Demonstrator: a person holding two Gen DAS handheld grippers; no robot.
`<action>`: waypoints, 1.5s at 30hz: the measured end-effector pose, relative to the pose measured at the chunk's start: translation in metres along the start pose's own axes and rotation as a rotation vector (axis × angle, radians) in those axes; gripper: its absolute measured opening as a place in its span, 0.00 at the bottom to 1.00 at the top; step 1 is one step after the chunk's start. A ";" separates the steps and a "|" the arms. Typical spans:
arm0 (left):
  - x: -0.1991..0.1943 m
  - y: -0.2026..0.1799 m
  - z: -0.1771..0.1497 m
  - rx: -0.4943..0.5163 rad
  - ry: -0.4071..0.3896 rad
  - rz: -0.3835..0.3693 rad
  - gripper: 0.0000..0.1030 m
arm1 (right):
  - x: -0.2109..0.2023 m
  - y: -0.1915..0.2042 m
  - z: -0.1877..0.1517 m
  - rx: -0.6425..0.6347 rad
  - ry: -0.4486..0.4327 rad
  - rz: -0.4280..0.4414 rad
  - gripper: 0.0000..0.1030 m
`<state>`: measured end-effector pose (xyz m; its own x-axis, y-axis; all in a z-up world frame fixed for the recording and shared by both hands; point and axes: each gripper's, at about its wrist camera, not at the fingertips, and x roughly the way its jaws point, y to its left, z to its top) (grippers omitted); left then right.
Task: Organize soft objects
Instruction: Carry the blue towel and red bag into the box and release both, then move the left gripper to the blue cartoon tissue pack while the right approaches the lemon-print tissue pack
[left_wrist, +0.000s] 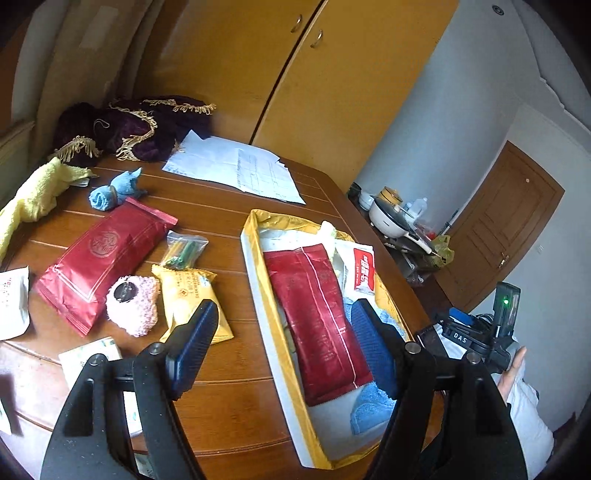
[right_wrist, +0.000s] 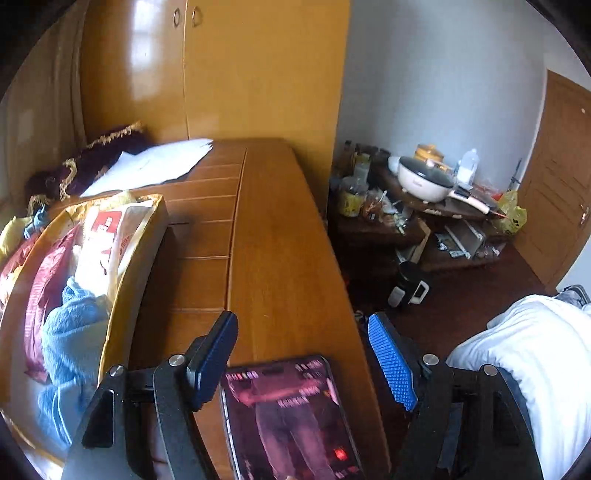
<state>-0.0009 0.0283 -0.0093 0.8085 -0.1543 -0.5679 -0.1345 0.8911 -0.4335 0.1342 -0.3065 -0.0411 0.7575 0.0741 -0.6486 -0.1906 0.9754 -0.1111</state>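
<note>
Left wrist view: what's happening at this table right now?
A person with a gripper in each hand is sorting soft things into a yellow-rimmed box on the wooden table. Both the left gripper and the right gripper are open and hold nothing. The box already holds a red pouch, a blue towel and a white packet. Outside it lie another red pouch, a pink fluffy item, a yellow snack packet, a rolled blue cloth and a yellow cloth.

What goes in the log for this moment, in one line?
left gripper: open, empty | right gripper: open, empty | box: red packet, blue towel inside | table: pink sock waiting
</note>
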 end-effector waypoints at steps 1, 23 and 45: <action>-0.002 0.005 -0.001 -0.013 -0.002 0.005 0.72 | 0.002 0.005 0.008 -0.009 -0.013 -0.001 0.71; -0.079 0.079 -0.042 -0.105 -0.162 0.214 0.72 | -0.097 0.250 -0.028 0.104 -0.081 0.769 0.77; -0.112 0.096 -0.090 0.027 -0.113 0.233 0.72 | -0.080 0.321 -0.066 -0.141 0.076 0.736 0.78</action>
<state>-0.1561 0.0931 -0.0499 0.8168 0.1037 -0.5675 -0.3101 0.9084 -0.2804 -0.0290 -0.0127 -0.0740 0.3595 0.6768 -0.6425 -0.7129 0.6434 0.2789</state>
